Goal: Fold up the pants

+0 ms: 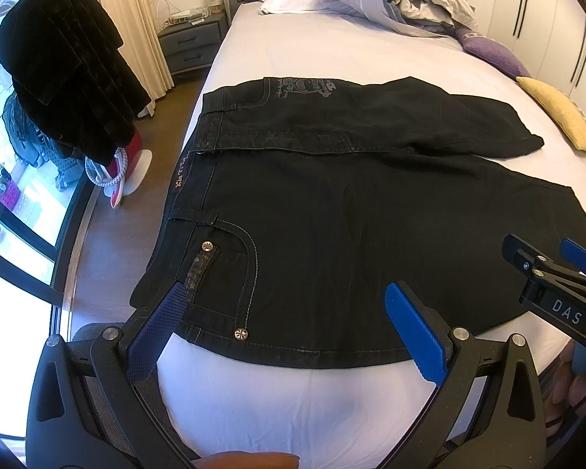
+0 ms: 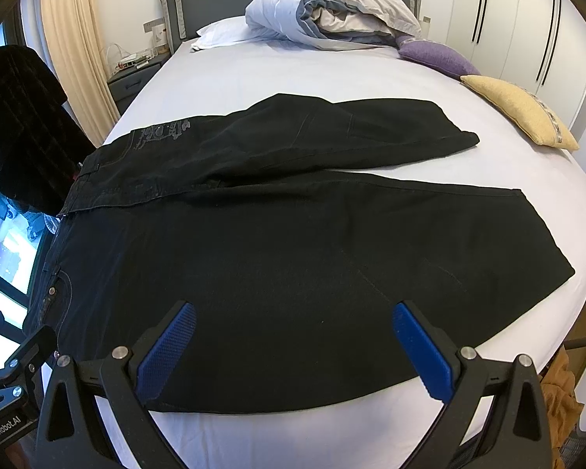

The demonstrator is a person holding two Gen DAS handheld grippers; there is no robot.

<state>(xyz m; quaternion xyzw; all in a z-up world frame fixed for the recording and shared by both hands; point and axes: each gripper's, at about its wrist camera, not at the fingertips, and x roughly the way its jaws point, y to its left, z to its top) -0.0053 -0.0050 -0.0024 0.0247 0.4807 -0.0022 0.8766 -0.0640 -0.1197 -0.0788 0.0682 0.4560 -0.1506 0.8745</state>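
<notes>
Where readable: right hand-held gripper (image 1: pixel 543 269) marked "DAS".

Black pants (image 1: pixel 351 215) with pale stitching and grey print near the waist, white bed sheet (image 1: pixel 332 54), purple cushion (image 2: pixel 437 56) and yellow cushion (image 2: pixel 519 109) at bed's right edge, blue finger pads (image 2: pixel 168 351).

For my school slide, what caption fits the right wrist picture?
Open right gripper hovers above black pants spread on the bed, ready for folding.
</notes>
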